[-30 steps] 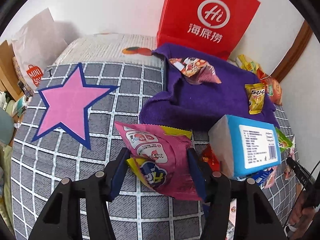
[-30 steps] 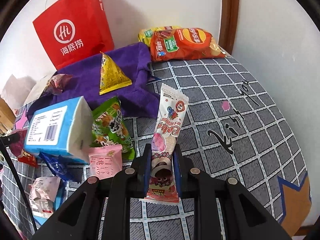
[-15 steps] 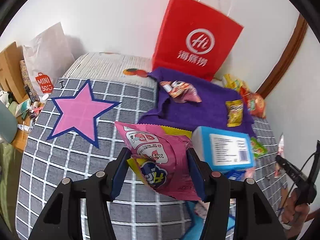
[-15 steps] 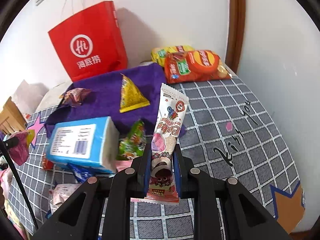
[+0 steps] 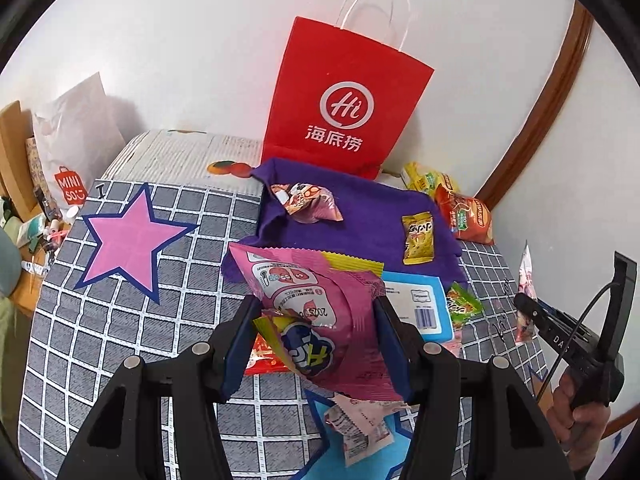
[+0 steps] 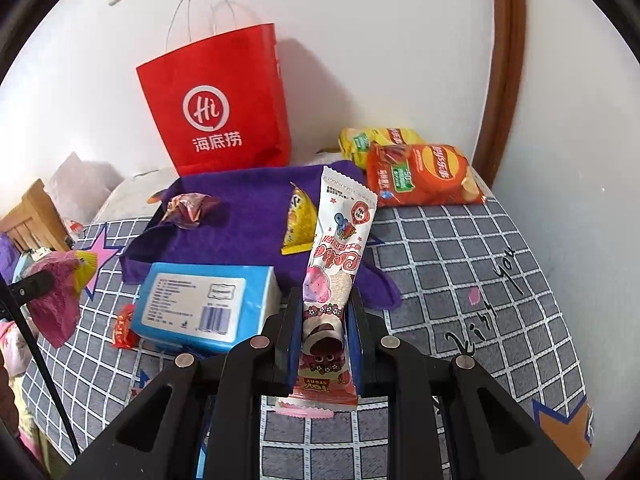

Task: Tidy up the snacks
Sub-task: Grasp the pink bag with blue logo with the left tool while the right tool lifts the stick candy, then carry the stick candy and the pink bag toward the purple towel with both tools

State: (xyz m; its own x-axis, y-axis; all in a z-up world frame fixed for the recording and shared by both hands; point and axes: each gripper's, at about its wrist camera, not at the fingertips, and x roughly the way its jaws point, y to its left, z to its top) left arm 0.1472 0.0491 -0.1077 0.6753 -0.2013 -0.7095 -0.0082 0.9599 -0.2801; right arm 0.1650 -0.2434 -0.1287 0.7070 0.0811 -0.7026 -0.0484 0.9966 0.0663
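Note:
My left gripper (image 5: 316,328) is shut on a pink snack bag (image 5: 316,300) with a yellow packet tucked against it, held above the checked bedspread. My right gripper (image 6: 322,332) is shut on a long white-and-pink snack stick packet (image 6: 338,256), held upright above the bed. The right gripper also shows at the right edge of the left wrist view (image 5: 524,308), and the left gripper's pink bag shows at the left of the right wrist view (image 6: 56,296). A purple cloth (image 5: 372,216) holds a crumpled pink snack (image 5: 306,202) and a yellow packet (image 5: 418,236).
A red paper bag (image 5: 344,108) stands against the wall behind the cloth. A blue tissue pack (image 6: 204,304) lies in front of the cloth. Red and yellow chip bags (image 6: 420,174) lie at the back right. Small packets (image 5: 360,428) lie on the bedspread below my left gripper.
Both grippers have risen and pulled back from the bed with their packets still held; the bed and snacks look smaller and farther below.

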